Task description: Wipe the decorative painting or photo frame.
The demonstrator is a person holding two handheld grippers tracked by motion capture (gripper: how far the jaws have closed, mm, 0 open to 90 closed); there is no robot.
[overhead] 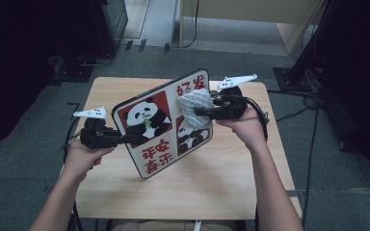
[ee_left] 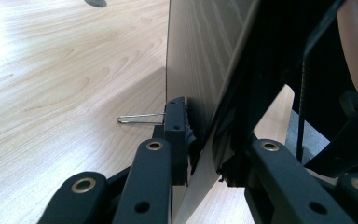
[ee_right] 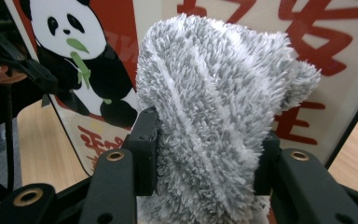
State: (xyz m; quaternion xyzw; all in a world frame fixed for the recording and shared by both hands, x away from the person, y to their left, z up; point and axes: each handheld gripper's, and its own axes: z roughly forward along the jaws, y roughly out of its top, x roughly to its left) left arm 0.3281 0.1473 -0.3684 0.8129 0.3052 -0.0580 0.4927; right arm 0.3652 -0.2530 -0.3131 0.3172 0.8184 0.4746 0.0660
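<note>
Grey fluffy cloth [overhead: 196, 107] clamped in the right hand-held gripper [overhead: 211, 109], pressed to the upper right of the panda sign board [overhead: 161, 122]. Board tilted up on its lower edge above the wooden surface [overhead: 212, 178], pinched at its left edge by the left hand-held gripper [overhead: 125, 139], jaws narrow on the panel. Best to keep that left grip firm, sweep in steady overlapping strokes, press lightly so the board doesn't twist, and cover the glossy face down toward the red characters.

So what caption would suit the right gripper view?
Right tool clamps a fluffy grey cloth against the panda board.
</note>
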